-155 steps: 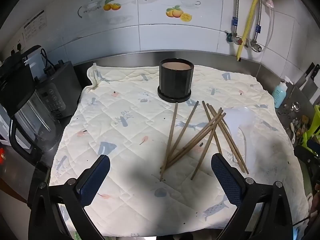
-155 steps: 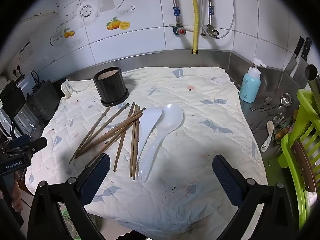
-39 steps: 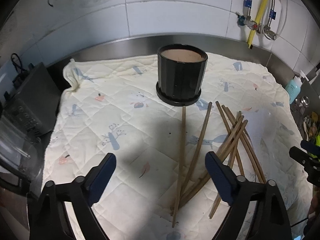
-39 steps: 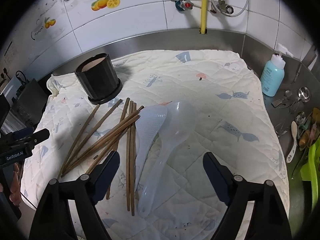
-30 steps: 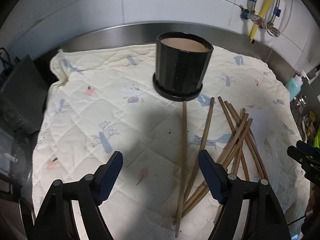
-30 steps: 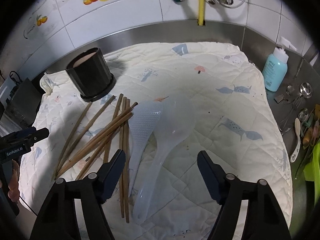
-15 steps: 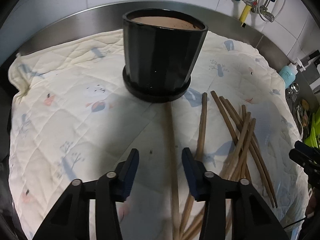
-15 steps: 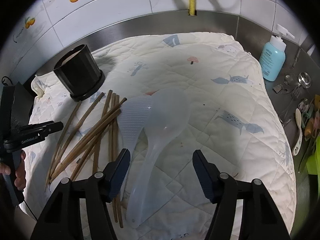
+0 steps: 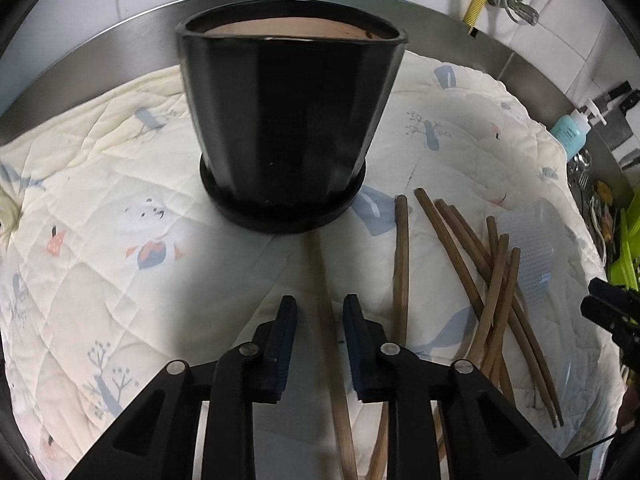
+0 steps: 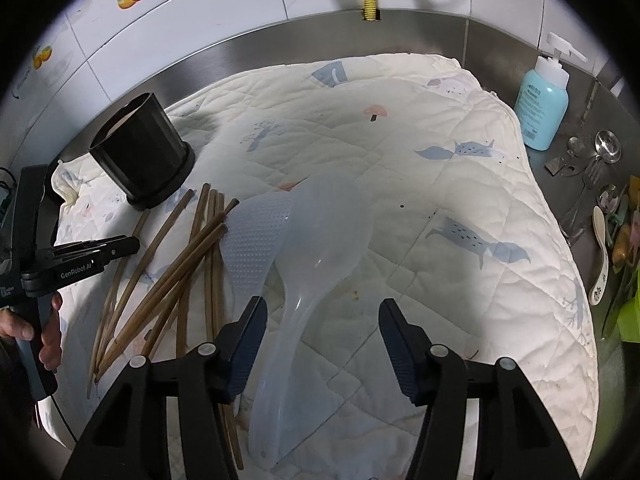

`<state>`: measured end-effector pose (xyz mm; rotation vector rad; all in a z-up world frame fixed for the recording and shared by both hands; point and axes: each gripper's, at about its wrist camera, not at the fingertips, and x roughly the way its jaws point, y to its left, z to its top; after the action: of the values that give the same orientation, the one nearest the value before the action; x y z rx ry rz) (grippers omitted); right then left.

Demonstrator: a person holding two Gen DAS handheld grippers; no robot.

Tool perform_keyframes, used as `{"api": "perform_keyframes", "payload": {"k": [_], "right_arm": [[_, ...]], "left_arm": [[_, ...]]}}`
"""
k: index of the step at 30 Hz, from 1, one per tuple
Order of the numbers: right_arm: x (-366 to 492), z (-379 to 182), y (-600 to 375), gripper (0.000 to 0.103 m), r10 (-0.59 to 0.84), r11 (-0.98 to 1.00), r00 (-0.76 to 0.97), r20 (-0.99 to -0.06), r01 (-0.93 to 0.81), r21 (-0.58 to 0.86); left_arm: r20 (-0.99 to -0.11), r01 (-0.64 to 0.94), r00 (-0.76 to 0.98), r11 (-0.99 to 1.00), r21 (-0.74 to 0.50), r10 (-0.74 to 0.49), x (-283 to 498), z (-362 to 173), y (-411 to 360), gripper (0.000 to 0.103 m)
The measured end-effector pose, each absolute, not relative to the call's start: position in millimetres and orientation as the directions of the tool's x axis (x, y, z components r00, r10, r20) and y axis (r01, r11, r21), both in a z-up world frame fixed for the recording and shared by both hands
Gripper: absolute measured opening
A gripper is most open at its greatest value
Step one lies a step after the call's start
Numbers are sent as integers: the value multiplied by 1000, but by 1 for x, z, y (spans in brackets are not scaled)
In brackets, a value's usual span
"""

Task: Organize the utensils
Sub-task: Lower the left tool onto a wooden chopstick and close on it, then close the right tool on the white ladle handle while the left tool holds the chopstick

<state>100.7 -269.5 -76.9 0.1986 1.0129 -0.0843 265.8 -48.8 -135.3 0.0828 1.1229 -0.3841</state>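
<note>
A black pot stands on a saucer on the quilted cloth; it also shows in the right wrist view. Several brown chopsticks lie fanned to its right. My left gripper is low over the cloth, its jaws narrowed around the leftmost chopstick with small gaps either side. My right gripper is open above two translucent white rice paddles, with the handle of one between its fingers. The chopsticks lie left of the paddles.
A blue soap bottle stands at the cloth's right edge. Metal spoons and forks lie on the steel counter beyond it, with a green rack at the far right. A steel backsplash and tiled wall close the back.
My left gripper has moved forward and down toward the pot and its jaws have narrowed around the leftmost chopstick. My right gripper has dropped closer over the paddles.
</note>
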Motion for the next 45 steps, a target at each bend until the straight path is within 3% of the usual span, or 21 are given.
{"api": "perform_keyframes", "payload": {"k": [10, 16, 45], "right_arm": [[110, -76, -264, 60, 39, 978, 533, -845, 152, 140], [117, -80, -267, 55, 23, 976, 515, -857, 172, 130], [143, -100, -254, 57, -58, 993, 437, -898, 116, -8]], "left_arm": [[-890, 356, 375, 927, -121, -260, 276, -137, -54, 9], [-888, 359, 383, 927, -109, -253, 274, -137, -54, 8], [-889, 370, 372, 921, -121, -266, 274, -135, -48, 8]]}}
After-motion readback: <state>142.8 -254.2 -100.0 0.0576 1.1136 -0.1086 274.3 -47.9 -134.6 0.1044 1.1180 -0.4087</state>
